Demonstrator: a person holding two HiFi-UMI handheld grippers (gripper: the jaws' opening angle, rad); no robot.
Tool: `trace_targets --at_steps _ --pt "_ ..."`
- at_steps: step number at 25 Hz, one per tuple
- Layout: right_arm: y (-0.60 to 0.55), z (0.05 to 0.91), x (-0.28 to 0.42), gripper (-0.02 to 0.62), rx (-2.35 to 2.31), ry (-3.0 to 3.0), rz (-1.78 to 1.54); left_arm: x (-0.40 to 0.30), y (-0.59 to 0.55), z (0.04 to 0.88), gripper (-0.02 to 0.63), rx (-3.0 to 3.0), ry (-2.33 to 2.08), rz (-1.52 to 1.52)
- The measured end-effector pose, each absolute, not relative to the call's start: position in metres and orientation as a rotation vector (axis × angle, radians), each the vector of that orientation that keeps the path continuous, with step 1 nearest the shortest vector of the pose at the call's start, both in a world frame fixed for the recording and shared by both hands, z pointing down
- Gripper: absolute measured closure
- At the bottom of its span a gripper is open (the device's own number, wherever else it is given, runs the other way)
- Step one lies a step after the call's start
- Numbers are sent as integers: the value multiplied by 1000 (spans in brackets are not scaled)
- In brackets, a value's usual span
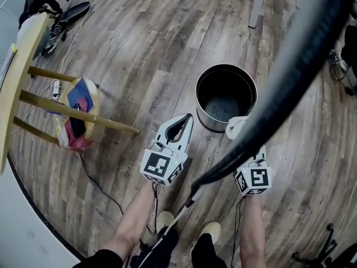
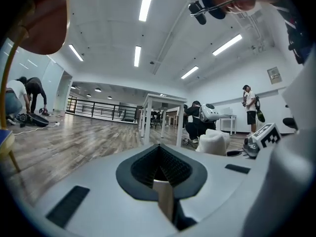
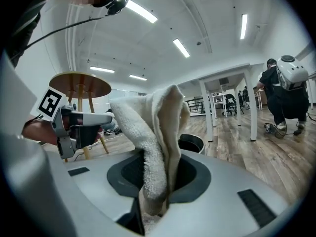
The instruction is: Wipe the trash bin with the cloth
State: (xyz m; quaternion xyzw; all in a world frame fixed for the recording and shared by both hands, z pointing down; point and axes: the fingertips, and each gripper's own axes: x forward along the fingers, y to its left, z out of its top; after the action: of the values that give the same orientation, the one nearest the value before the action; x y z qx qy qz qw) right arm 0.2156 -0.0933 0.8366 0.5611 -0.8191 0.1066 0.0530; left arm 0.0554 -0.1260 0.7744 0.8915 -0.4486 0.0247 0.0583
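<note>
A round metal trash bin stands open on the wooden floor, its inside empty. My right gripper sits at the bin's near right rim, shut on a white cloth. In the right gripper view the cloth rises folded from between the jaws, with the bin behind it. My left gripper hovers just left of the bin, shut with nothing in it. The left gripper view looks level across the room, with the cloth and the right gripper at its right.
A wooden stool stands at the left with a bag of colourful items under it. A black cable crosses the head view at the right. People and white tables stand farther off in the room.
</note>
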Motion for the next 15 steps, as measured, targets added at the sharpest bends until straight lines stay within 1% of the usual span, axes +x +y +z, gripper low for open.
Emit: trace_targets --at_steps 6,15 --pt "-96 905 208 500 1670 -2461 389 47 -127 844 611 2653 -1365 111" --pt "-88 1017 204 500 1622 -2349 507 29 -122 913 611 2609 -1373 161"
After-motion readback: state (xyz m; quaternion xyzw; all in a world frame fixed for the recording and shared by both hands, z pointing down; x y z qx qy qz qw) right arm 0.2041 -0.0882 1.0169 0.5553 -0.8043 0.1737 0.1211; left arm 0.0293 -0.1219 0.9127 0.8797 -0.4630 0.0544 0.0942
